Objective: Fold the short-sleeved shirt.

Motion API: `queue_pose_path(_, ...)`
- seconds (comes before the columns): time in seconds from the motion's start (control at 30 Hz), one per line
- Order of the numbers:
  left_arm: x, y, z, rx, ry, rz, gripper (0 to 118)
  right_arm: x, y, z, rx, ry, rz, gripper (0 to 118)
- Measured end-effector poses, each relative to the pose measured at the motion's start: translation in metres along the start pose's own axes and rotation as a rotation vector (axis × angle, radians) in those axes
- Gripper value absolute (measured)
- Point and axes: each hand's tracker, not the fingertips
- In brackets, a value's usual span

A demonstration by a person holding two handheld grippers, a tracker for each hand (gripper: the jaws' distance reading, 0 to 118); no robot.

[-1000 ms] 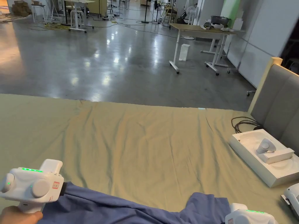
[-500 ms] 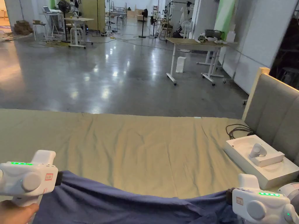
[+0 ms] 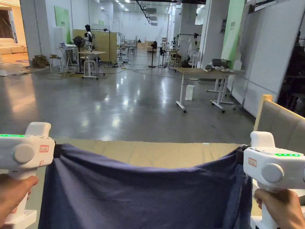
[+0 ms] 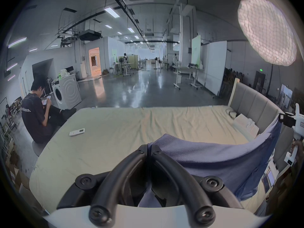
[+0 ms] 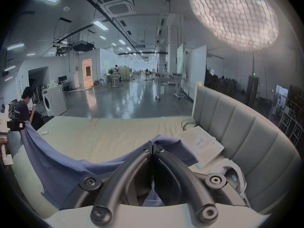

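A blue short-sleeved shirt (image 3: 143, 193) hangs spread out in the air above the bed, held by its two upper corners. My left gripper (image 3: 57, 150) is shut on the shirt's left corner, and in the left gripper view its jaws (image 4: 149, 150) pinch the blue cloth (image 4: 205, 159). My right gripper (image 3: 239, 154) is shut on the right corner; its own view shows the jaws (image 5: 152, 145) closed on the shirt (image 5: 65, 164). The top edge sags between the two grippers. A hand holds each gripper.
The bed with its yellow-green sheet (image 3: 155, 152) lies under the shirt, with a grey headboard (image 3: 283, 128) on the right. A white box (image 5: 205, 146) sits by the headboard and a white remote (image 4: 77, 132) at the bed's left. A person (image 4: 35, 114) sits left of the bed.
Both grippers have risen and drawn apart, lifting the shirt off the bed until it hangs stretched between them. The head camera has tilted up toward the room.
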Motion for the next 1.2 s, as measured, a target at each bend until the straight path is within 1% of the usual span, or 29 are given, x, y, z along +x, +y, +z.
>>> queue_pose_path(0.13,0.002,0.027,0.029,0.054,0.014,0.024,3,-0.006,0.047,0.015,0.079,0.000,-0.010,0)
queue_pose_path(0.27,0.001,0.056,0.047,0.087,0.027,0.029,3,-0.014,0.090,0.024,0.135,-0.007,0.026,0)
queue_pose_path(0.37,-0.001,0.077,0.055,0.121,0.034,0.047,3,-0.018,0.117,0.025,0.168,-0.011,0.032,0)
queue_pose_path(0.57,-0.002,0.121,0.060,0.165,0.059,0.035,3,-0.033,0.154,0.027,0.223,-0.042,0.054,0)
queue_pose_path(0.7,-0.008,0.152,0.054,0.199,0.076,0.037,3,-0.038,0.178,0.016,0.248,-0.065,0.077,0)
queue_pose_path(0.93,-0.019,0.205,0.020,0.220,0.096,0.062,3,-0.054,0.234,-0.020,0.288,-0.084,0.091,0)
queue_pose_path(1.1,-0.017,0.231,0.001,0.242,0.126,0.027,3,-0.063,0.257,-0.048,0.307,-0.087,0.089,0)
queue_pose_path(1.2,-0.018,0.239,-0.004,0.258,0.132,0.029,3,-0.066,0.266,-0.060,0.316,-0.094,0.073,0)
